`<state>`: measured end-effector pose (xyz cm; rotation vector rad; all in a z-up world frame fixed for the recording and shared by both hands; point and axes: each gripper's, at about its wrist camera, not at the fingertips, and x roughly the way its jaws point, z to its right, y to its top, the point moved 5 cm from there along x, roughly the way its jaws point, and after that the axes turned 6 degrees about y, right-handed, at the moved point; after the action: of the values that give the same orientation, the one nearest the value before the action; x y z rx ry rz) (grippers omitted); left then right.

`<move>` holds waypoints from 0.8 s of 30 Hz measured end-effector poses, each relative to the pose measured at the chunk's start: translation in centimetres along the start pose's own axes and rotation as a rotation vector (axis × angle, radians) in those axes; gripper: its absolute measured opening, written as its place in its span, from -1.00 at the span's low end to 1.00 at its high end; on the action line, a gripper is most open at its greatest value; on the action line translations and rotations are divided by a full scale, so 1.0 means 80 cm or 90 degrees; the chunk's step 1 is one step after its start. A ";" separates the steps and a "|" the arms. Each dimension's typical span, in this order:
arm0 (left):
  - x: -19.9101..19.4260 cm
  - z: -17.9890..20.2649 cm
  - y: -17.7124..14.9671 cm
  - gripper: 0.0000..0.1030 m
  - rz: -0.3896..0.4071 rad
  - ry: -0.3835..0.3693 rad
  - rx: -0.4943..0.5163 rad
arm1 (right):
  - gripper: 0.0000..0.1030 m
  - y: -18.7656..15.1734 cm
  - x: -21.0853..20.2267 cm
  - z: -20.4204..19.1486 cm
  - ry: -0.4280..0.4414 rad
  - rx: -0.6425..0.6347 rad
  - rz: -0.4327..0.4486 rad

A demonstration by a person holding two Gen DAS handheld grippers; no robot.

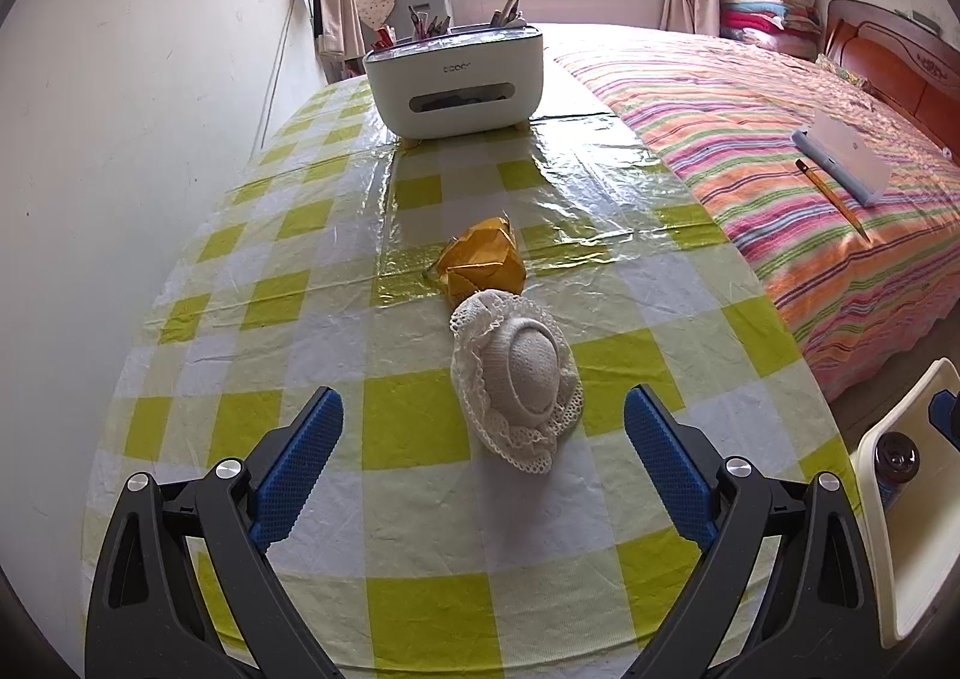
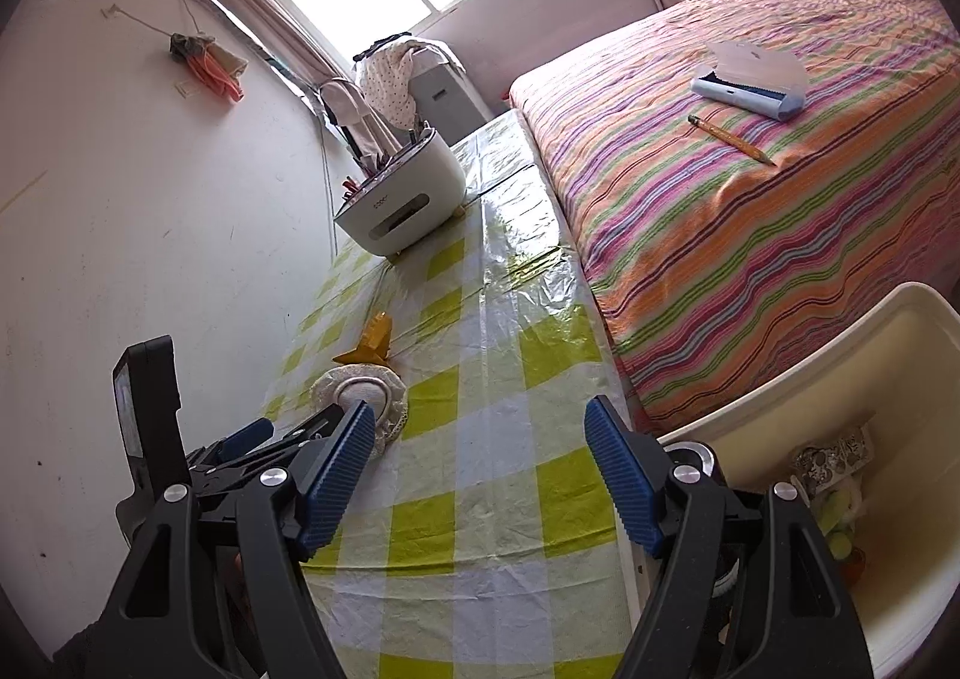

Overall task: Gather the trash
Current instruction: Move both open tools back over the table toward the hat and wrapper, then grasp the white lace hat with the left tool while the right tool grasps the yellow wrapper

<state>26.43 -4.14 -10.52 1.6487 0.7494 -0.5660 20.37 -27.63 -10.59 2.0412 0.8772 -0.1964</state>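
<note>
A crumpled yellow paper (image 1: 480, 259) lies on the checked tablecloth (image 1: 300, 319), touching a small white crocheted hat (image 1: 516, 373) just in front of it. My left gripper (image 1: 483, 397) is open and empty; the hat's near part shows between its blue fingertips. In the right wrist view the right gripper (image 2: 480, 469) is also open and empty, over the table's near right part. The hat (image 2: 360, 391) and the yellow paper (image 2: 369, 346) lie ahead to its left. A cream bin (image 2: 840, 367) beside the table holds some trash.
A white desk organizer (image 1: 456, 73) with pens stands at the table's far end. The wall runs along the left. A striped bed (image 1: 780, 169) lies to the right, with a pencil (image 1: 834, 199) and a blue case (image 1: 840, 163) on it. The bin (image 1: 912, 529) holds a bottle (image 1: 897, 457).
</note>
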 end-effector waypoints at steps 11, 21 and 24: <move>0.049 -0.014 0.015 0.81 -0.031 -0.034 -0.024 | 0.37 0.053 0.064 -0.034 -0.001 -0.054 -0.033; 0.089 -0.039 0.018 0.78 -0.075 -0.107 -0.101 | 0.37 0.073 0.149 -0.051 0.001 -0.063 -0.102; 0.088 -0.038 0.018 0.58 -0.077 -0.135 -0.106 | 0.37 0.073 0.175 -0.059 0.007 -0.062 -0.123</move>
<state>32.14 -0.09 -14.02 1.3735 0.7227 -0.7318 33.60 -18.89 -10.03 1.8689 1.0705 -0.2445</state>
